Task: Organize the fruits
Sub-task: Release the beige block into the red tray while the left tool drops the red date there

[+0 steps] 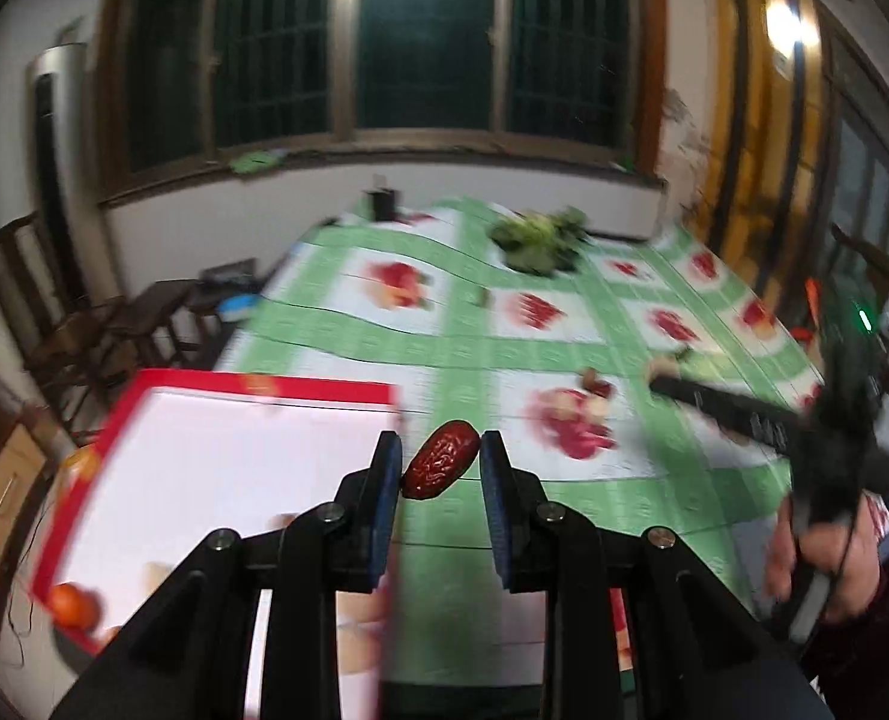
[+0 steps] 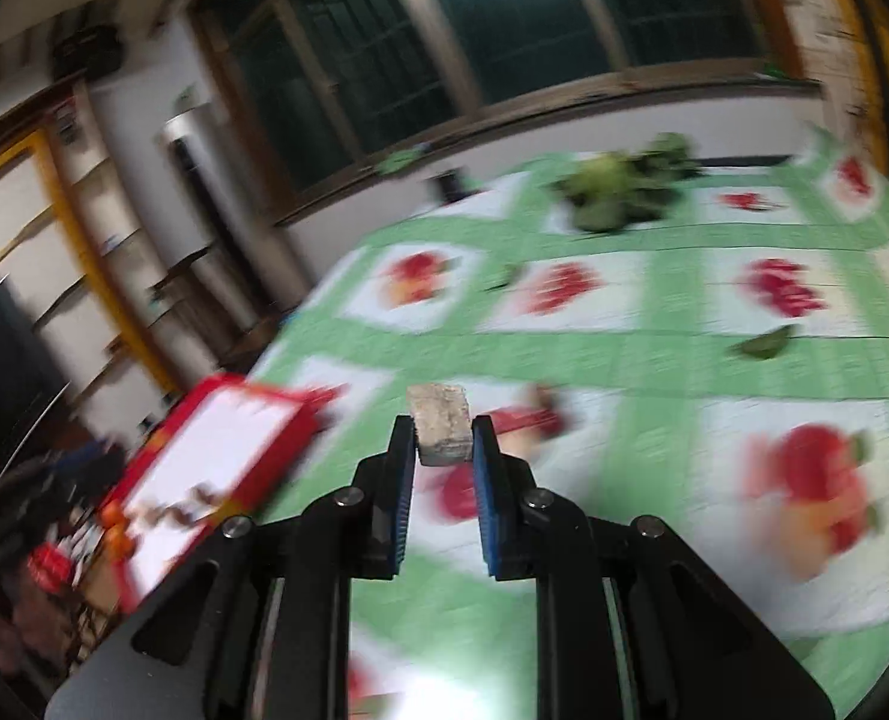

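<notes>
Green checked tablecloth (image 1: 444,354) with red fruit prints covers one table, set below one wide dark window (image 1: 384,42) with a wooden frame. One tray (image 1: 252,468), white inside with a red rim, lies at the near left corner of the table. One orange (image 1: 72,603) sits at the tray's near left edge; further small pieces show on the tray but are too blurred to count. One pile of leafy greens (image 1: 540,240) rests at the far side of the cloth, well apart from the tray, and one loose green leaf (image 2: 762,343) lies on the cloth to the right. Left gripper (image 1: 441,462): its two blue pads pinch one wrinkled red date (image 1: 441,468), lifted clear of the table just beside the tray's right edge. Right gripper (image 2: 442,438): its two pads clamp one pale, rough, block-shaped piece (image 2: 438,429), what it is cannot be told, held above the cloth right of the tray. One hand (image 1: 816,546) in a dark red sleeve grasps that gripper's handle, seen at the right of the left camera's view. Two or so small brownish pieces (image 1: 597,384) lie on the cloth near its tip; blur prevents a firm count. One wooden chair (image 1: 54,312) stands left of the table.
</notes>
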The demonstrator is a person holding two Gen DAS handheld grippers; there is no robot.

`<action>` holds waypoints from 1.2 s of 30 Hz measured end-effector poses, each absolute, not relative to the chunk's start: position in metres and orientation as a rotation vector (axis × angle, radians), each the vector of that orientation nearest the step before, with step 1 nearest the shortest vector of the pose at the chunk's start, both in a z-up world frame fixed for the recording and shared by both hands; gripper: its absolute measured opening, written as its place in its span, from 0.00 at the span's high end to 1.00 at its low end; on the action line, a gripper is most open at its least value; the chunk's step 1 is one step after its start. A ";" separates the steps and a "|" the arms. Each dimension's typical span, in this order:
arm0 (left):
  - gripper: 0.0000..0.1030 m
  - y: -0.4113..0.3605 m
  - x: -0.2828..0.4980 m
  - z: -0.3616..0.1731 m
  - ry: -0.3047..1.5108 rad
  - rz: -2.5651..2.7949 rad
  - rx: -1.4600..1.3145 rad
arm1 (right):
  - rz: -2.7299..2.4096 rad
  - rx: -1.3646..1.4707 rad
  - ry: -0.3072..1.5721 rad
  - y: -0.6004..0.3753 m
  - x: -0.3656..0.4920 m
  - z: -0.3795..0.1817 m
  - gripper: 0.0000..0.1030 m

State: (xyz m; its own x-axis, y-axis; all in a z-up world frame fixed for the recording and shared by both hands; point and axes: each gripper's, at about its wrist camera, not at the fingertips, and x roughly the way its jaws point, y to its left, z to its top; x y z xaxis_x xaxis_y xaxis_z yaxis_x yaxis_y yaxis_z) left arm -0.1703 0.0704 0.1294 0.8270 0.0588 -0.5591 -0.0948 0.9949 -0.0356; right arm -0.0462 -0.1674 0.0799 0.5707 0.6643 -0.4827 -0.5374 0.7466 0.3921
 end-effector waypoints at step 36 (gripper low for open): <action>0.30 0.219 -0.196 0.074 0.675 0.529 -0.051 | 1.079 -0.104 0.827 0.062 -0.153 0.049 0.43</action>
State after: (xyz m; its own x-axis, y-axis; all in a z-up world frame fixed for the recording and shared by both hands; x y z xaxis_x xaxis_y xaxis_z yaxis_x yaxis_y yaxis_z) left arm -0.1960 0.2187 0.0737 0.6546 0.4499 -0.6076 -0.4825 0.8673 0.1224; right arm -0.1529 0.0616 0.0493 0.2104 0.7382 -0.6410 -0.8113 0.4976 0.3068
